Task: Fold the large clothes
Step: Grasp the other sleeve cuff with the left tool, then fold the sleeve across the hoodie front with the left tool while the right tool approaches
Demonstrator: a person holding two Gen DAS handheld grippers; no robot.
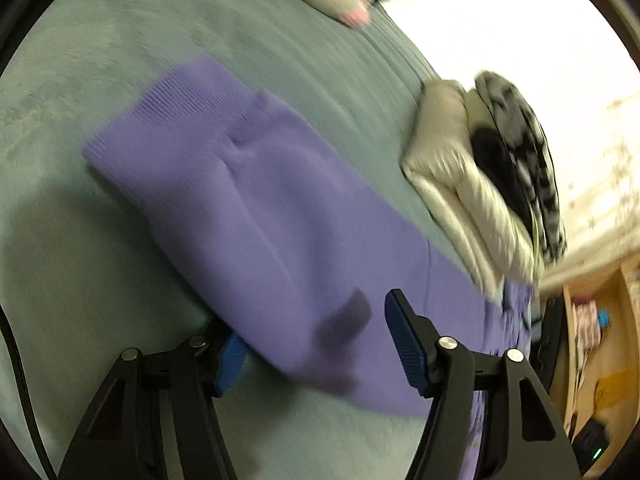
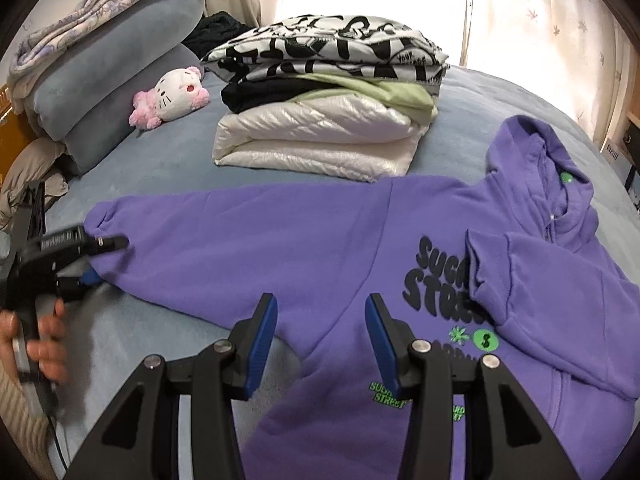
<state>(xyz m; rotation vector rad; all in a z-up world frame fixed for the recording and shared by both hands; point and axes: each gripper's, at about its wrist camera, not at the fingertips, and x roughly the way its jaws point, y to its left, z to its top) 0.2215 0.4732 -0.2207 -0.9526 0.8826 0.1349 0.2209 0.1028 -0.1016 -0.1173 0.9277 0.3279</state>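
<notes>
A purple hoodie [image 2: 328, 240] with dark "Sugar Street" print lies on the grey-blue bed [image 2: 160, 148]. One sleeve [image 2: 560, 304] is folded across the chest; the other sleeve [image 1: 224, 184] stretches out to the left. My left gripper [image 1: 316, 340] is open, with the sleeve lying between its jaws near the cuff end; it also shows in the right wrist view [image 2: 96, 256] at the cuff. My right gripper [image 2: 320, 332] is open and empty, hovering over the hoodie's body near the armpit.
A stack of folded clothes [image 2: 320, 92] sits behind the hoodie, also in the left wrist view [image 1: 480, 172]. A pink and white plush toy [image 2: 172, 96] and pillows [image 2: 108, 60] lie at the back left. Curtains [image 2: 540, 40] hang behind the bed. Wooden shelves [image 1: 592, 344] stand beside it.
</notes>
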